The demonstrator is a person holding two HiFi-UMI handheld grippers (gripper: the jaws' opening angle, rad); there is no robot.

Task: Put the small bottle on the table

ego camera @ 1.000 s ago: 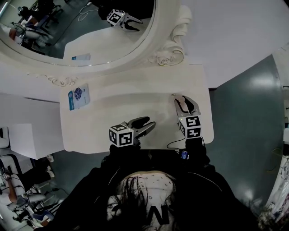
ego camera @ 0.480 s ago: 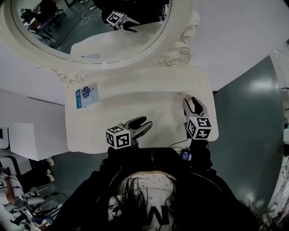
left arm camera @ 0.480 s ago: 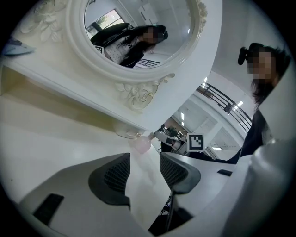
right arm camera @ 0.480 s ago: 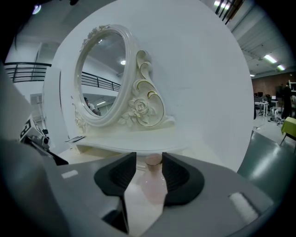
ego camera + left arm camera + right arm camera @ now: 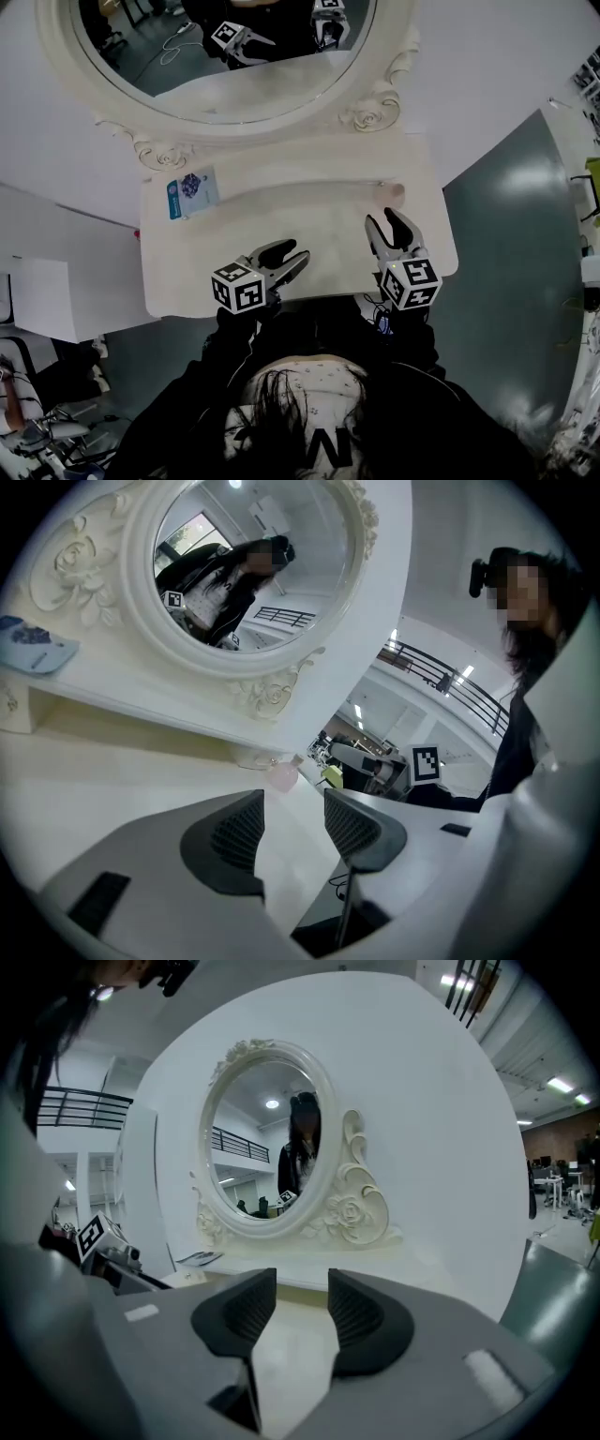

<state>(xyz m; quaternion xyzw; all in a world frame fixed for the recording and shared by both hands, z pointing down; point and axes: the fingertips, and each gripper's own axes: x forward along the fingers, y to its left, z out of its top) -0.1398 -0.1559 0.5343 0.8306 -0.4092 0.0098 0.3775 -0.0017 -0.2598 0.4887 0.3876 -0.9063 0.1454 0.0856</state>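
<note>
Cream-white surface (image 5: pixel 309 202) under a carved oval mirror (image 5: pixel 225 56) fills the middle of the head view, and both claws hang over its near edge. In the right gripper view the right claw (image 5: pixel 302 1283) has its jaws spread wide, with only bare tabletop showing in the gap, so it holds nothing. From the head view its tips point away from the person toward the right back corner. Just beyond those tips, apart from them, sits the small bottle (image 5: pixel 396 194), a pale pink shape resting on the surface near the right end, below the mirror's carved scroll. The left gripper view also catches the small bottle (image 5: pixel 281 777) past its own jaws, free of any claw, though it is too small to say for certain that it stands upright. The left claw (image 5: pixel 295 251) is further to the left, near the front edge, well apart from the bottle. Its jaws are parted too, with nothing between them. Farther out, a blue and white card (image 5: pixel 192 190) lies on the left end of the raised ledge under the mirror and plays no part. Judged from this layout, the placing looks done, since the bottle is on the surface and no claw grips it. At most, the right claw has yet to draw clear without brushing the bottle.
</note>
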